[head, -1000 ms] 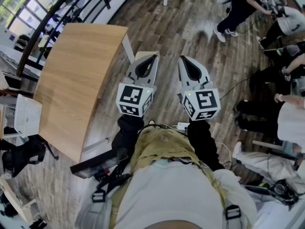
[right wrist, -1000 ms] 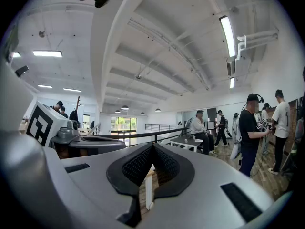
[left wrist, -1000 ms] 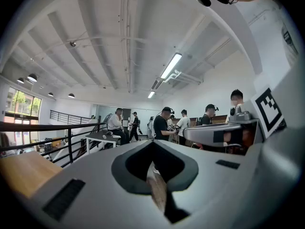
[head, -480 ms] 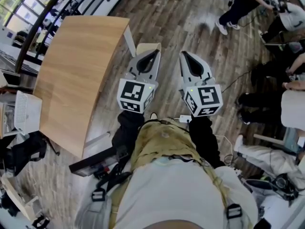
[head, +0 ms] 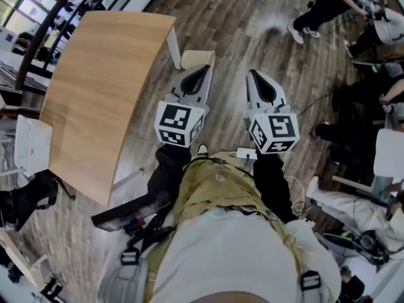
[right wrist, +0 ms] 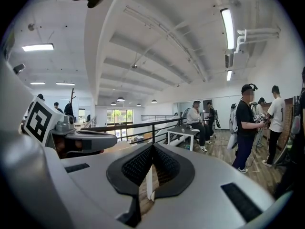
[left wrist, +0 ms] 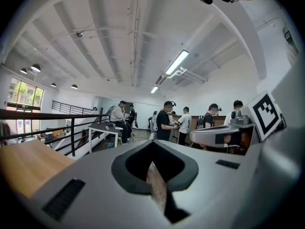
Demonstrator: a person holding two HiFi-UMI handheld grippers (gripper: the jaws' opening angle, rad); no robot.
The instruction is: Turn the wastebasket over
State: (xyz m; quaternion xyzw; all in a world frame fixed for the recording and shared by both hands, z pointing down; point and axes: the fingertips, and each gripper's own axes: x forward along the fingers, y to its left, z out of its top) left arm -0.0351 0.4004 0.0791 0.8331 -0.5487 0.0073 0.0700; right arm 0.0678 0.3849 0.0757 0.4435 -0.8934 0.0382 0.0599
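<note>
Though near, wastebasket [head: 192,58] (beyond left gripper [head: 203,69]).

Cream wastebasket [head: 197,59], on wood floor [head: 252,36], beside table [head: 101,87] leg

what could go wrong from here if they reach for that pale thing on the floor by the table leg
1. The left gripper and right gripper are both shut. Unless they open first, they would likely shove the pale object, possibly the wastebasket, rather than grasp it.
2. It sits close beside the table leg, so turning it over may knock the leg.
3. A cable lies on the floor to the right, a possible trip hazard.
</note>
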